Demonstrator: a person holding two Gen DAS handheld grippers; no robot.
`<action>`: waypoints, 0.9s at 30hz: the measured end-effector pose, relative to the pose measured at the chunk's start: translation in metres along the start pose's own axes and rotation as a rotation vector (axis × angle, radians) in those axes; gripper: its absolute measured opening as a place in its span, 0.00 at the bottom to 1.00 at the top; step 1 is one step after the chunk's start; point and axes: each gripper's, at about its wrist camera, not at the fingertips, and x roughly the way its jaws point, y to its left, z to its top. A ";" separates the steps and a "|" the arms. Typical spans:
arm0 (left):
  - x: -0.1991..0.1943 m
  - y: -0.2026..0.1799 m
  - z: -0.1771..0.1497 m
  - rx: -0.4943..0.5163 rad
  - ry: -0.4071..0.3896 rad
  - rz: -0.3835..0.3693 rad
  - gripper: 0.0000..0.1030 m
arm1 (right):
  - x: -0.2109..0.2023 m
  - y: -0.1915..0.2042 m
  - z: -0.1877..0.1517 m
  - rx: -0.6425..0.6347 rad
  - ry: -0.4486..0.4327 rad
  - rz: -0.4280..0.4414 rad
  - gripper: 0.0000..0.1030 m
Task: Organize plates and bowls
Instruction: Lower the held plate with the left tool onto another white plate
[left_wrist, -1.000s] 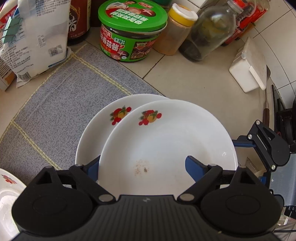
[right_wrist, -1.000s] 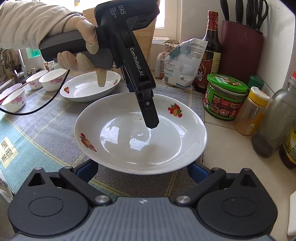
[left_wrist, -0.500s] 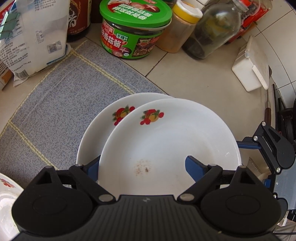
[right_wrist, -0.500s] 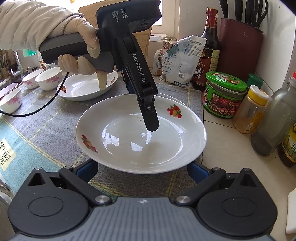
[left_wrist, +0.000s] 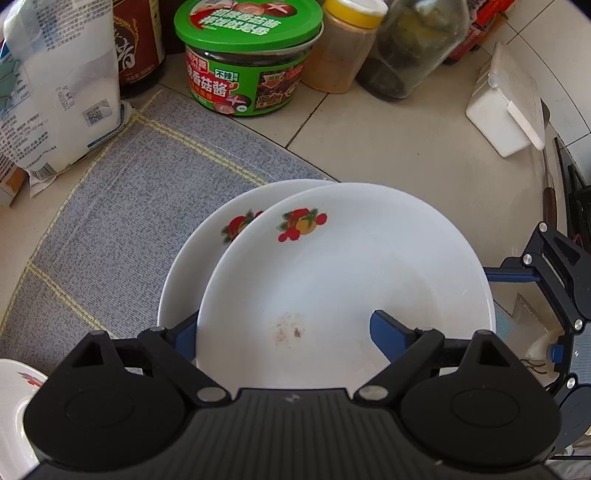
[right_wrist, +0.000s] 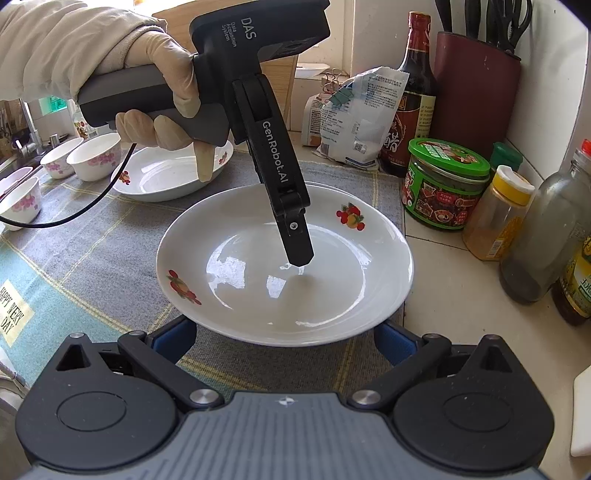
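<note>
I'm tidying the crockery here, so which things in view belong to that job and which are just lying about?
Belongs to the job:
top plate
plate beneath it
third plate
small bowls

Just lying about:
green-lidded jar
yellow-capped spice jar
soy sauce bottle
white bag
knife block

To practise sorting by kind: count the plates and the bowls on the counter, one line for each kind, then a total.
Plates: 3 (top plate, plate under it, far plate)
Bowls: 4 (pink-flowered bowls, the last barely showing)
Total: 7
</note>
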 end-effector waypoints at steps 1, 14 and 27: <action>0.001 -0.002 0.000 0.010 0.003 0.009 0.89 | 0.000 0.000 0.000 0.001 0.001 -0.001 1.00; 0.008 -0.013 0.006 0.051 0.031 0.054 0.89 | -0.003 0.002 0.001 0.019 0.011 -0.005 1.00; 0.001 -0.001 0.002 0.017 0.024 0.026 0.89 | -0.003 0.002 0.002 0.016 0.012 -0.008 1.00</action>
